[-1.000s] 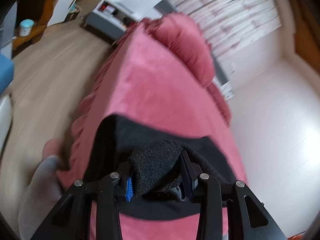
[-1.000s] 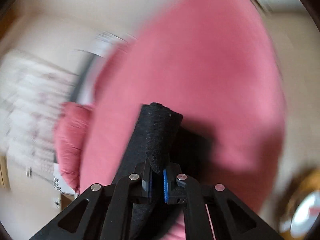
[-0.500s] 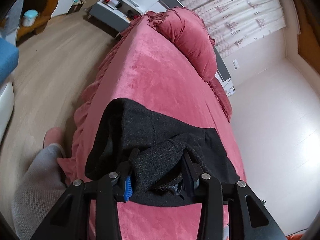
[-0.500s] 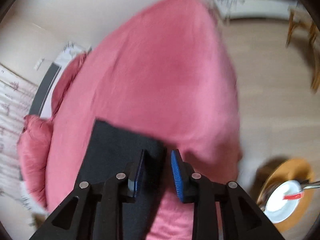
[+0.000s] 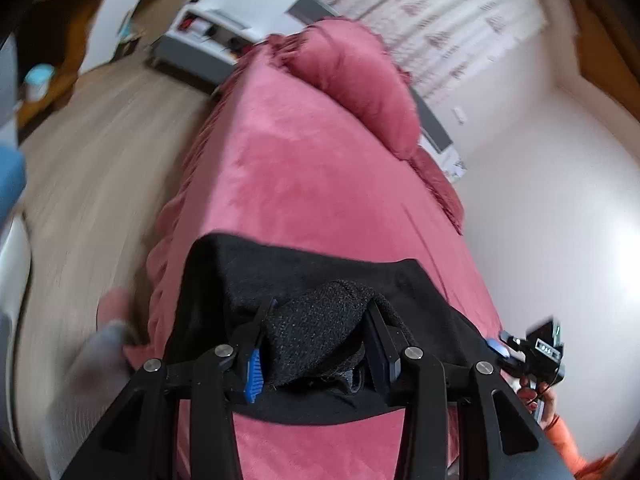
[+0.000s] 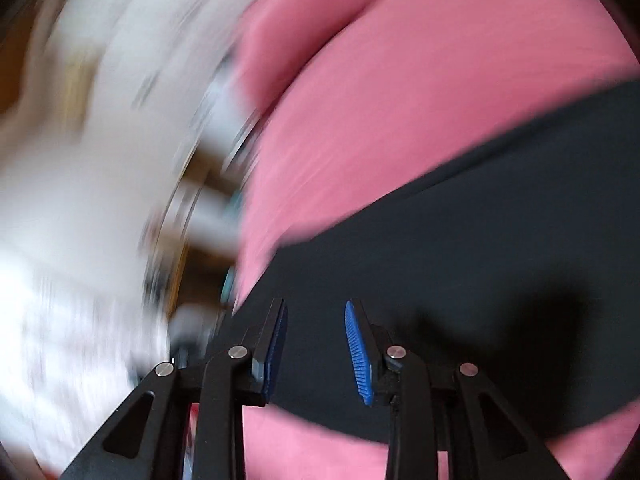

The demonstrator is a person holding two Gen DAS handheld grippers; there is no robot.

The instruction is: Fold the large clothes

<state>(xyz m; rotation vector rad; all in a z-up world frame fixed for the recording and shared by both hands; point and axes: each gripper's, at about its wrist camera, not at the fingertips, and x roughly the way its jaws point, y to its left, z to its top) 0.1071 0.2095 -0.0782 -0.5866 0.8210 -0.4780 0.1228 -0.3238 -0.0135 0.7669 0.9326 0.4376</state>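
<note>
A black knitted garment (image 5: pixel 320 276) lies on a pink bed (image 5: pixel 312 176). My left gripper (image 5: pixel 318 332) is shut on a bunched fold of the garment and holds it just above the flat part. My right gripper (image 6: pixel 316 340) is open and empty, just over the garment (image 6: pixel 460 248), which lies flat below it; this view is blurred. The right gripper also shows at the right edge of the left wrist view (image 5: pixel 532 352).
A pink pillow (image 5: pixel 360 80) lies at the head of the bed. A white wall (image 5: pixel 560 200) runs along the bed's right side. Wood floor (image 5: pixel 92 168) and a grey-white cabinet (image 5: pixel 208 44) are to the left. A grey sock foot (image 5: pixel 100 352) stands by the bed.
My right gripper let go of the garment, opened, and has swung left over it. My left gripper keeps its hold and has shifted a little.
</note>
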